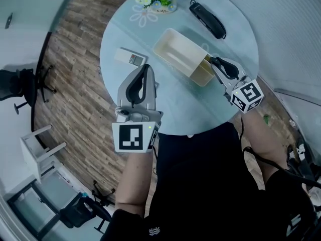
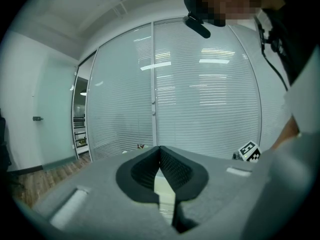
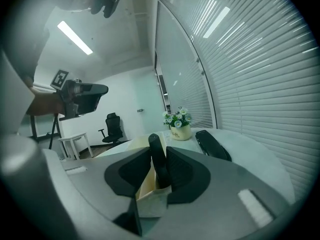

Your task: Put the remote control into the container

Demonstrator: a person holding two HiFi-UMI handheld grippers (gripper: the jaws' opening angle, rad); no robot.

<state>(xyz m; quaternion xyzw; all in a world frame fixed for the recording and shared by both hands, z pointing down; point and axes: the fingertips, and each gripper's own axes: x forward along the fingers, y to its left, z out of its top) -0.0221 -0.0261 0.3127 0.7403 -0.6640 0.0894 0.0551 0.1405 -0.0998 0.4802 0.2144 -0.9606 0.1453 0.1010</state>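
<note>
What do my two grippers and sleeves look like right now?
Both the left gripper and right gripper are grey with black-padded curved jaws, and each carries a white cube with black square markers. The person wears a black short-sleeved top.

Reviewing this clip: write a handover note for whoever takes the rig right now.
Left gripper: shut, empty, held over the near part of the table.
Right gripper: shut on a black remote, at the container's near right end. The remote's lower end is hidden.
Elsewhere: a second black remote lies beyond the container and a white remote lies to its left, both apart from it.
Done: remote gripped and brought to the container.
Left: probably lower it inside, release, withdraw.
</note>
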